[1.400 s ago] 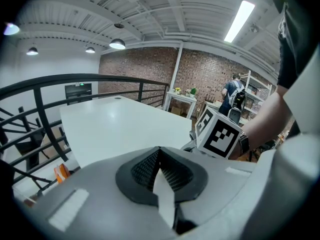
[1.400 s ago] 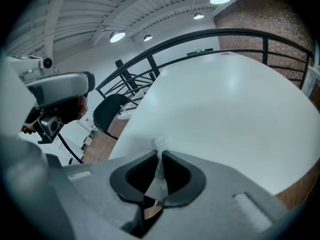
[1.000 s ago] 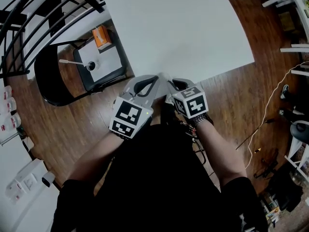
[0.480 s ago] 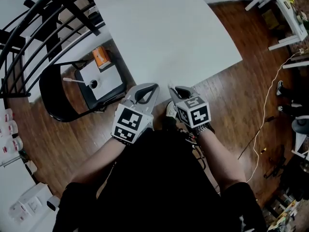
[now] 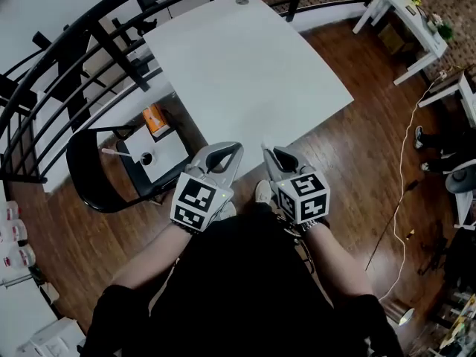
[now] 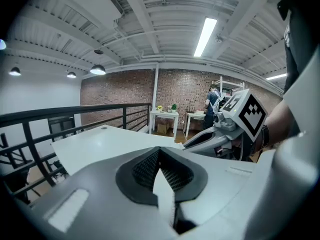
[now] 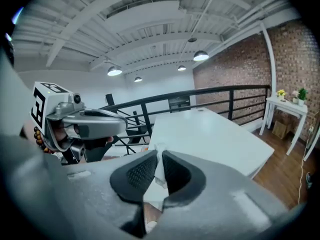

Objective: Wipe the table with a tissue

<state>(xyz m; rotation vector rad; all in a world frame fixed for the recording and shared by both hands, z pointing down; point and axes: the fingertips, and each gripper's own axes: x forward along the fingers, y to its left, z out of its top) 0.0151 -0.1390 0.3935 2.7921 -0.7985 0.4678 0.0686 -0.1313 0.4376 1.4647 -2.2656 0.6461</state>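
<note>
The white table (image 5: 245, 65) stands ahead of me, its top bare. Both grippers hang over the wooden floor, short of its near edge. My right gripper (image 5: 269, 155) is shut on a small white tissue (image 7: 159, 170), which is pinched between the dark pads and pokes out above them. My left gripper (image 5: 229, 152) is shut with nothing in it, its tips touching. In the right gripper view the table (image 7: 210, 134) lies beyond the jaws, with the left gripper (image 7: 85, 120) beside them. In the left gripper view the table (image 6: 100, 144) lies ahead, and the right gripper (image 6: 220, 134) shows to the right.
A black chair (image 5: 89, 177) at the left carries a white tray (image 5: 160, 155) and an orange box (image 5: 155, 120). A black railing (image 5: 67, 58) curves round the table's far and left sides. A white side table (image 5: 409, 21) stands far right. A cable (image 5: 405, 177) lies on the floor.
Both grippers have drawn back from the table's near edge, which now lies farther off. The right gripper still holds the tissue.
</note>
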